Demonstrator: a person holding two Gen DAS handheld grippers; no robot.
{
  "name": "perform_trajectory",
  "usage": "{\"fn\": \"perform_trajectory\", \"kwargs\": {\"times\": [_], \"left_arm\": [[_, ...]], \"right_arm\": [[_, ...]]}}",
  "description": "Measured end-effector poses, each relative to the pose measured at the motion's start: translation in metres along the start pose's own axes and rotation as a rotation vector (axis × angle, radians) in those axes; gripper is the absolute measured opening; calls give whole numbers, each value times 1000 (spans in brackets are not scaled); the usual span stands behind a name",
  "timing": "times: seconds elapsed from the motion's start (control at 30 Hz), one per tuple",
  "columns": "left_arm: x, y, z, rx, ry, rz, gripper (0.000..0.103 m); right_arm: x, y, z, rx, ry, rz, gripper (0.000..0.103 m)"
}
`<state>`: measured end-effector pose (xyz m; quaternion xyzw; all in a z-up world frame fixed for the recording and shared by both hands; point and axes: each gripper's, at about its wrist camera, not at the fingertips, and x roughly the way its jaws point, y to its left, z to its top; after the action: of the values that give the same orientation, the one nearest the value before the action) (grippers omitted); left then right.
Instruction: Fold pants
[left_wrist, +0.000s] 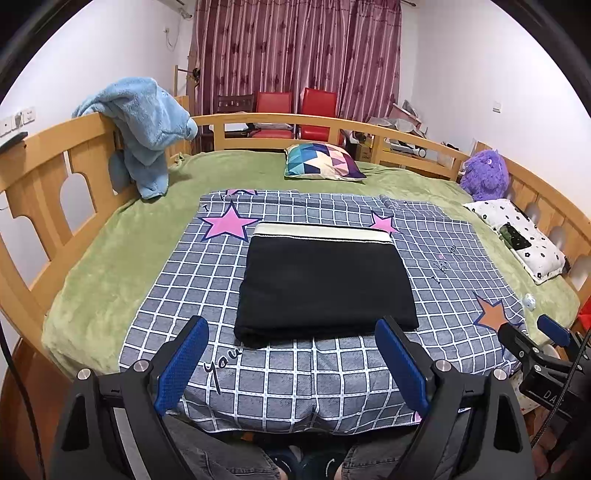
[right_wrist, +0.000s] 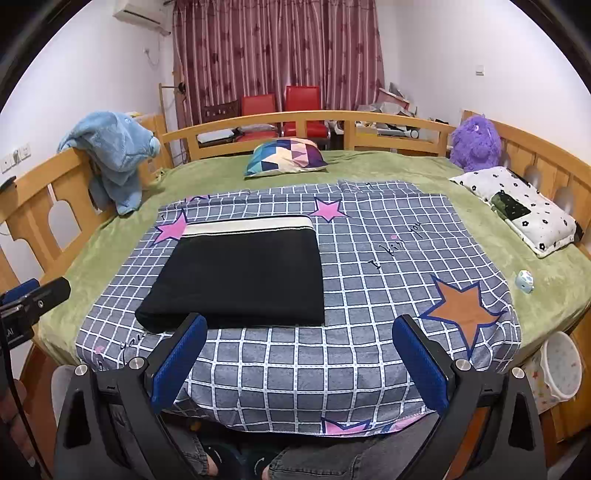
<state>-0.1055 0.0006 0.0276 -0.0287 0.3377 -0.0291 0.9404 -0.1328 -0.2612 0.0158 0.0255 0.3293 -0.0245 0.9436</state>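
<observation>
The black pants (left_wrist: 325, 284) lie folded into a flat rectangle on the checked sheet (left_wrist: 295, 376), their pale waistband edge on the side toward the patterned pillow (left_wrist: 325, 162). The left hand-held gripper (left_wrist: 291, 365) hangs just short of the pants' near edge with its blue fingers spread wide and nothing between them. The right hand-held gripper (right_wrist: 299, 365) is likewise open and empty, near the pants' near right corner.

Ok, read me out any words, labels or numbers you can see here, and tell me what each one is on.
"You": black script on the checked sheet, near its front edge.
"DA": white letters, cut off, on the right gripper body.
Script by the sheet's right side: too distorted to read.
Pants, pillows, wall switches: no readable text.
</observation>
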Motion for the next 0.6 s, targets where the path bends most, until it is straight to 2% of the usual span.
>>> {"fn": "perform_trajectory", "kwargs": {"times": [0.23,0.6], "left_arm": [[0,10,2,-17,0,-5,92],[11,13,4,-28,14,-7,92]], "right_arm": [[-1,4,3,-7,-2,-28,99],[3,3,3,-7,1,-25,99]]}}
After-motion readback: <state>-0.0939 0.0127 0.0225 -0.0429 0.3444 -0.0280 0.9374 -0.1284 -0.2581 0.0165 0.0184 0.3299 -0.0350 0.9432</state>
